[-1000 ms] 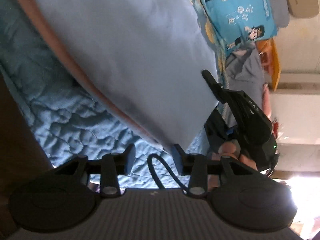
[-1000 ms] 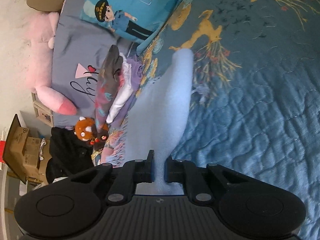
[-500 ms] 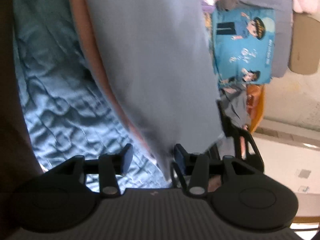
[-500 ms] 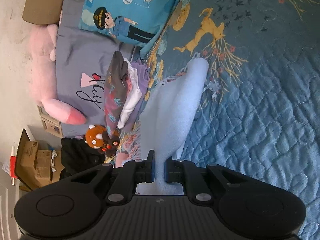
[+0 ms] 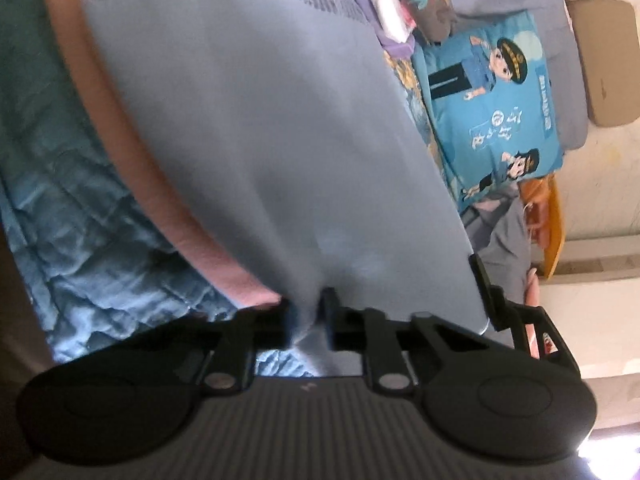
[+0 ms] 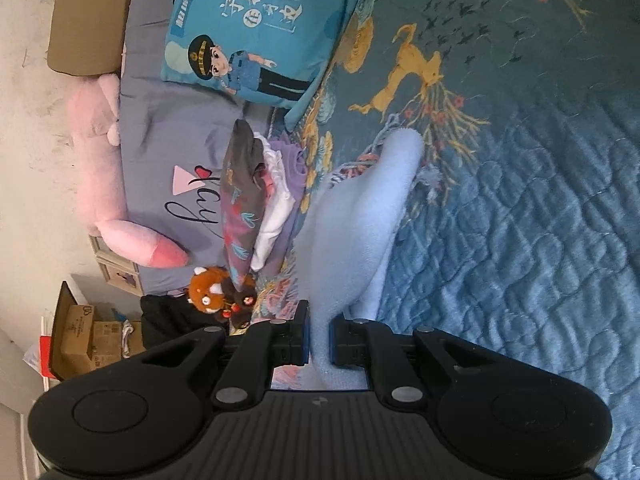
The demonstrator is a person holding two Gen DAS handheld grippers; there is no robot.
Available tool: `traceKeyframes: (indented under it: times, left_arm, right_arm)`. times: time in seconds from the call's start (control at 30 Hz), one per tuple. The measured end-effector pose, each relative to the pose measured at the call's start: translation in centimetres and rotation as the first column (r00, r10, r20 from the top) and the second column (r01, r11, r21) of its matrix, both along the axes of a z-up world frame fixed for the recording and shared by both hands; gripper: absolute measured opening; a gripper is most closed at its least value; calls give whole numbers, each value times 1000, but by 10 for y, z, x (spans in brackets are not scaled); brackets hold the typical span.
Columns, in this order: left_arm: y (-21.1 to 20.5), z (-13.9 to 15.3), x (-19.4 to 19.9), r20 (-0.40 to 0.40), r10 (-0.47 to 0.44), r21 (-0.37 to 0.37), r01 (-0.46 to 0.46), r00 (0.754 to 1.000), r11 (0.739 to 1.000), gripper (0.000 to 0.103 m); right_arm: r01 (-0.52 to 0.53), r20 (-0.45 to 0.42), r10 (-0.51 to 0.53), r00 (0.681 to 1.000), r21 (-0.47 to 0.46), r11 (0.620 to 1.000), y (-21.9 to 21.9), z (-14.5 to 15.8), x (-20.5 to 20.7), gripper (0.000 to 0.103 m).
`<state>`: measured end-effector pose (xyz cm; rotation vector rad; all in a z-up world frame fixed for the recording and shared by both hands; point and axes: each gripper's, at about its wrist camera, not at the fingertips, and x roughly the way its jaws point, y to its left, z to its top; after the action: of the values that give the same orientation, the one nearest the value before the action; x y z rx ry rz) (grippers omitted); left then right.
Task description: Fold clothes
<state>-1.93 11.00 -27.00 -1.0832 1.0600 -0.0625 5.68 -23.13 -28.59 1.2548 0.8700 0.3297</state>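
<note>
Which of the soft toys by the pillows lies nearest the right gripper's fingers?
The small orange-brown plush, lying just beyond the right gripper. The big pink plush lies farther off, against the wall beside the grey pillow.

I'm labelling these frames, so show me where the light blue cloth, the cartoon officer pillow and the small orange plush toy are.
light blue cloth (image 6: 360,216), right wrist view, middle of its raised fold.
cartoon officer pillow (image 6: 256,28), right wrist view, printed face.
orange plush toy (image 6: 208,290), right wrist view, its head.

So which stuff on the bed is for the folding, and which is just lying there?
For the folding:
- light blue cloth
- left gripper, shut on it
- right gripper, shut on it

Just lying there:
- cartoon pillow
- pink plush toy
- orange plush toy
- clothes pile
</note>
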Motion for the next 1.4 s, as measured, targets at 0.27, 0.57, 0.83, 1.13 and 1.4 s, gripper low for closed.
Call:
traceKeyframes:
  times: [0.27, 0.57, 0.83, 1.13, 1.4]
  left_arm:
    - [-5, 25, -4, -23, -118, 39, 119, 993, 992, 4]
    - [-118, 42, -10, -47, -479, 34, 481, 876, 876, 5]
    - [-145, 69, -41, 32, -618, 47, 617, 785, 786, 6]
    - [19, 53, -27, -55, -235, 121, 240, 970, 963, 5]
    - [181, 94, -36, 60, 93, 396, -109, 994, 912, 9]
  right_arm:
    - [80, 45, -73, 996, -177, 981, -24, 15, -19, 8]
    - [256, 62, -249, 967, -320, 912, -148, 43, -66, 7]
    - [423, 121, -420, 900, -482, 768, -230, 67, -101, 7]
    - [219, 23, -339, 941, -803, 555, -184, 32, -75, 21]
    - [292, 281, -225, 933, -956, 14, -99, 81, -93, 34]
